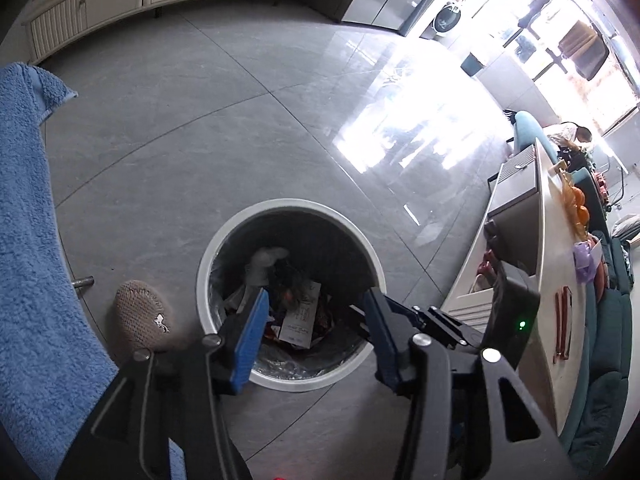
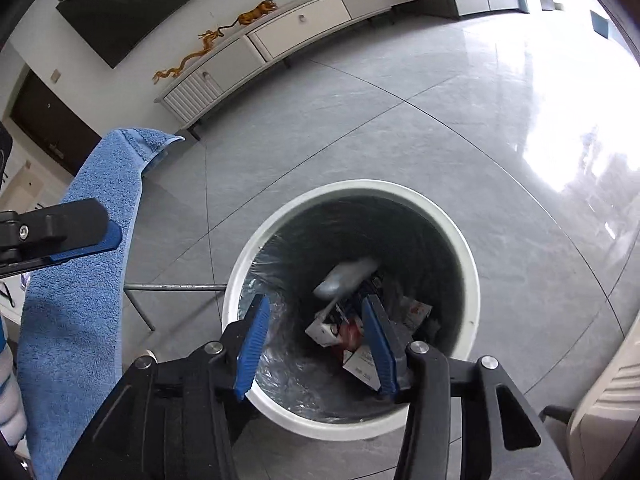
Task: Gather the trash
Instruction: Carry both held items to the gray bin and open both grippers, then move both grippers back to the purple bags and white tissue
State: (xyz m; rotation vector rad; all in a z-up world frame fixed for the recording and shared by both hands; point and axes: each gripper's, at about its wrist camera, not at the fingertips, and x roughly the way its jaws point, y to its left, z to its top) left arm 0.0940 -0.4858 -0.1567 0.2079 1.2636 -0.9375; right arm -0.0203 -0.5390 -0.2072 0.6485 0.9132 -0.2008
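**Both claws over the bin, both apart**

You are holding both claws tipped down over the round bin (image 1: 376, 264). Grey floor (image 1: 240, 120) lies wide and bare past the bin, all the way to the long white cabinet (image 2: 304, 20) by the far wall. A blue towel (image 2: 80, 280) hangs close on the left side of both views. On the right in the left view, a long pale table (image 1: 556, 240) stands near the bin.

The bin has a white rim and a dark inside. The trash (image 2: 360, 332) lies down in it: boxes, papers and wrappers in a heap. A pale blurred thing (image 2: 348, 276) is above the heap, inside the bin walls.

Your left claw (image 1: 316, 320) is over the near edge of the bin. Its blue fingers stand apart with nothing between them. Your right claw (image 2: 316, 328) is the same: fingers apart, holding nothing, over the bin's mouth. A slipper toe (image 1: 144, 320) sits on the floor just beside the bin.
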